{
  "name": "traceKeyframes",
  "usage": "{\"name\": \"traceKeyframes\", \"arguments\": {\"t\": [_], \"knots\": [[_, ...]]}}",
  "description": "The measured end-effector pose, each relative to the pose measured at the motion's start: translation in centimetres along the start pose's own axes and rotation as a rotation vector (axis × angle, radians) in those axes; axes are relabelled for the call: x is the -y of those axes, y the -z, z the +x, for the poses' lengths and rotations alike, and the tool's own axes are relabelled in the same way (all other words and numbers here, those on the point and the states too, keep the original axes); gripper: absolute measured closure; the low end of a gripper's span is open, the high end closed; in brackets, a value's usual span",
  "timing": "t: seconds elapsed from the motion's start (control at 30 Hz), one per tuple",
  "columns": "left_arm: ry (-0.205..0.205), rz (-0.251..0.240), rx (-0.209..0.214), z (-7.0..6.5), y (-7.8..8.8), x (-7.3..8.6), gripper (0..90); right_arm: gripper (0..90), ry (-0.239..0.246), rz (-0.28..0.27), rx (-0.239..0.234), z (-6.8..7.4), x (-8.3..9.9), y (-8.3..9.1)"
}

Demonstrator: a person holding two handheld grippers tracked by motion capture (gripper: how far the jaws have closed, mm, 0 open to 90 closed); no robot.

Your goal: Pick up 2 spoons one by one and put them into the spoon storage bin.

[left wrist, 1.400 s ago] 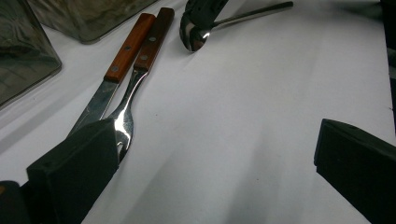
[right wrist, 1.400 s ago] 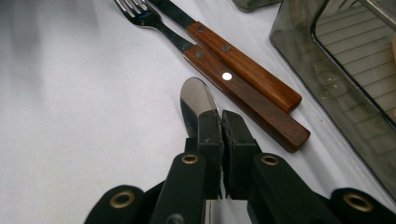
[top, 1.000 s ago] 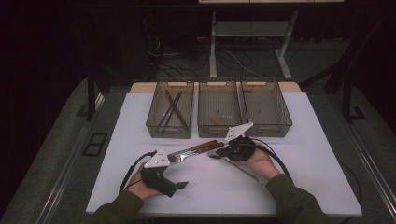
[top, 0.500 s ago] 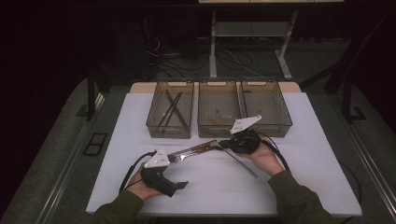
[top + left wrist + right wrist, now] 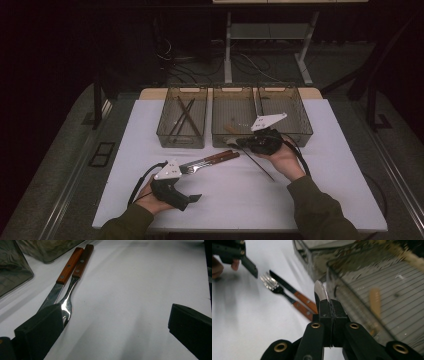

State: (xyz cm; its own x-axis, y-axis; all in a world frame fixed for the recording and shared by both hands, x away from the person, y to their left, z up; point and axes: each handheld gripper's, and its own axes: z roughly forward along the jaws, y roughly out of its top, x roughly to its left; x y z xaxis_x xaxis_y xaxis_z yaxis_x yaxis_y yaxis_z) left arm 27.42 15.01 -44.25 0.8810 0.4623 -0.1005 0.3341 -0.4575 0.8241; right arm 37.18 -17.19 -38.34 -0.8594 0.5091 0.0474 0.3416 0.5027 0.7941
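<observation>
White tabletop (image 5: 320, 190) bears 3 clear bins (image 5: 182, 124); room dark.

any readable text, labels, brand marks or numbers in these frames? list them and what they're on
None readable. No print shows on the fork, the knife, their wooden handles, the bins or either tongs. The spoon clamped in the right tongs is bare metal. The bins' contents are too blurred to tell.

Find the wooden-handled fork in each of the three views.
High view: fork lies slantwise at mid-table, prongs lower left.
Left gripper view: fork runs from the near left jaw toward the upper left.
Right gripper view: fork sits left of centre.
Shared landmark: the knife alongside it.
</observation>
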Motion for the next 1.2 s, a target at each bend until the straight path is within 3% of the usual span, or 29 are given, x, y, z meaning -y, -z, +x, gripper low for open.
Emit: {"name": "traceKeyframes", "arguments": {"t": [0.67, 0.87, 1.2], "knots": [[-0.01, 0.002, 0.004, 0.0, 0.0, 0.0, 0.0, 89.2, -0.02, -0.066, 0.146, -5.0, -6.8, 1.7], [-0.012, -0.001, 0.003, 0.1, 0.1, -0.1, 0.0, 89.2, -0.03, -0.067, 0.195, -6.6, -8.4, 1.0], [-0.017, -0.001, 0.005, 0.1, 0.1, -0.1, 0.0, 89.2, -0.074, -0.082, 0.228, -8.8, -9.5, -1.3]]}}
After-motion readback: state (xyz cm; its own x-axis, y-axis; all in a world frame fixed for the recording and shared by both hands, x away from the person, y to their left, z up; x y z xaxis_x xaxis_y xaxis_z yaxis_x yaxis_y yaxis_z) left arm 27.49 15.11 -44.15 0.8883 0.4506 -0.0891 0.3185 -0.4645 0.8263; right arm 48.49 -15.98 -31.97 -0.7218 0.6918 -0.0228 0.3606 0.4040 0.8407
